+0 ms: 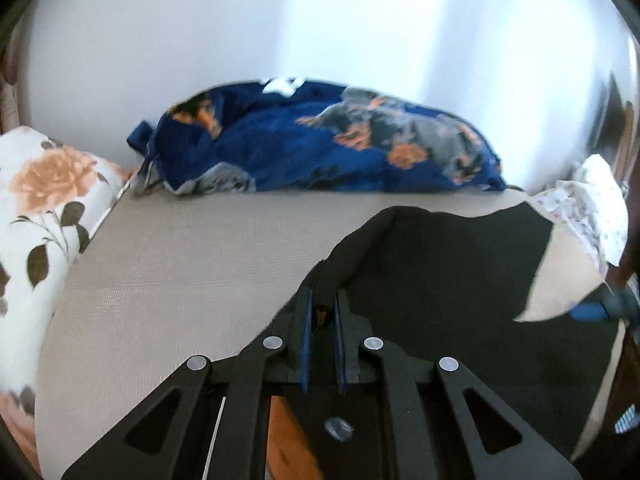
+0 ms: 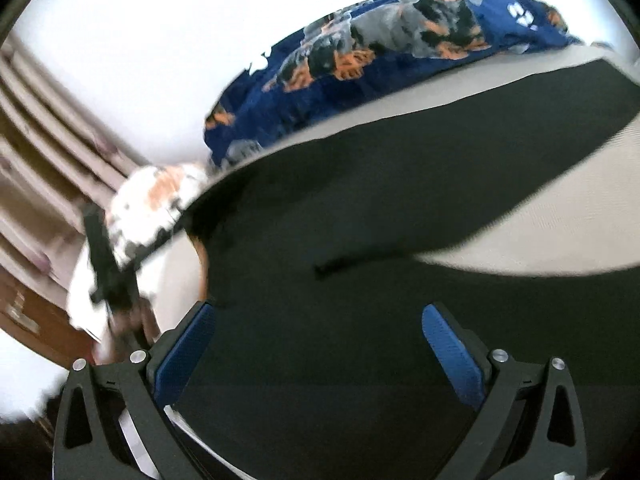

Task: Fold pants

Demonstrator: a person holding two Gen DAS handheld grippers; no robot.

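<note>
My left tongs [image 1: 323, 304] are drawn narrow, their blue-lined fingers [image 1: 307, 320] pinching a raised fold of the black fabric pants [image 1: 440, 280]. From that pinch the dark cloth spreads to the right of the tongs and lies across the beige woven bed surface [image 1: 180, 260], its far edge ragged against the pale weave. My right tongs [image 2: 320, 320] stand wide apart, the blue pads [image 2: 452, 352] spread with nothing between them, hovering close over a broad flat stretch of the same pants [image 2: 360, 200]; I cannot tell whether they touch the cloth.

Ahead of the left tongs, at the far edge of the bed against a plain white wall [image 1: 240, 20], sits a navy blue pillow printed with grey and orange dogs [image 1: 320, 144]. To the left of the tongs lies a white cushion with orange roses and dark leaves [image 1: 44, 208]. To the far right a crumpled white dotted cloth [image 1: 596, 200] rests beside the pants' edge. In the right view, pale pleated curtains [image 2: 36, 152] hang off to the left.

White marks on the navy pillow [image 2: 520, 14] are too blurred to read.
</note>
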